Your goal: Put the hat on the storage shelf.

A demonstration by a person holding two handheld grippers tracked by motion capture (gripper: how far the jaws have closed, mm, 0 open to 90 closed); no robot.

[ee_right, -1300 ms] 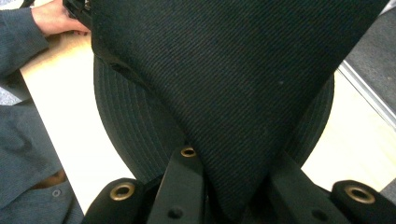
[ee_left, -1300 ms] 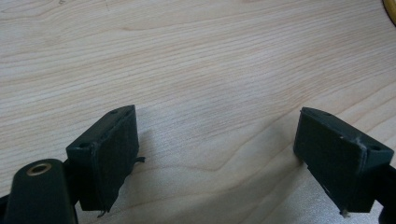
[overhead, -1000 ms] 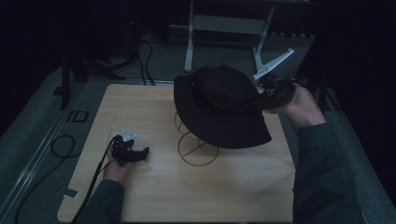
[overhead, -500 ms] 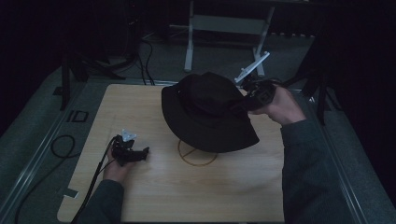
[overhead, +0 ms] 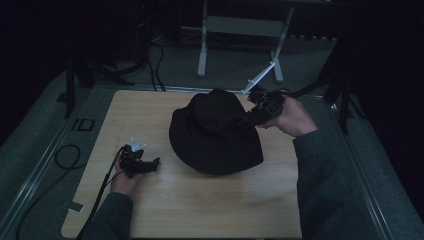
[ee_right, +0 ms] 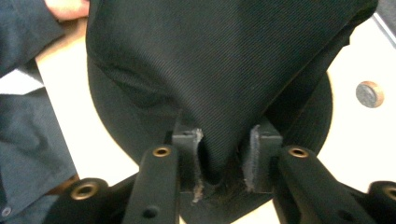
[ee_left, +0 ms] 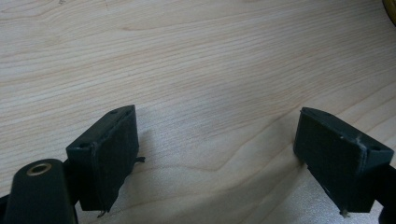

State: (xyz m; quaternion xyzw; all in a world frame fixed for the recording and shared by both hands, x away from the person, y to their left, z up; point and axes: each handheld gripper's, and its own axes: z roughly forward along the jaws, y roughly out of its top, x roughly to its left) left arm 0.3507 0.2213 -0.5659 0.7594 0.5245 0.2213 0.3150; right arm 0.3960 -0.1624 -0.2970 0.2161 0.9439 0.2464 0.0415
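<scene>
Hat: black wide-brimmed hat [overhead: 216, 134] sits mid-counter [overhead: 150, 107], crown up.
Right tool [overhead: 251, 118]: at the hat's right, a fold of crown cloth between its jaws, which have just been opening; pads look slack, not pinching.
Left tool [overhead: 151, 164]: jaws apart, empty, resting on the counter left of the brim.
Nearer hand: right; its way out is away from the crown.
</scene>
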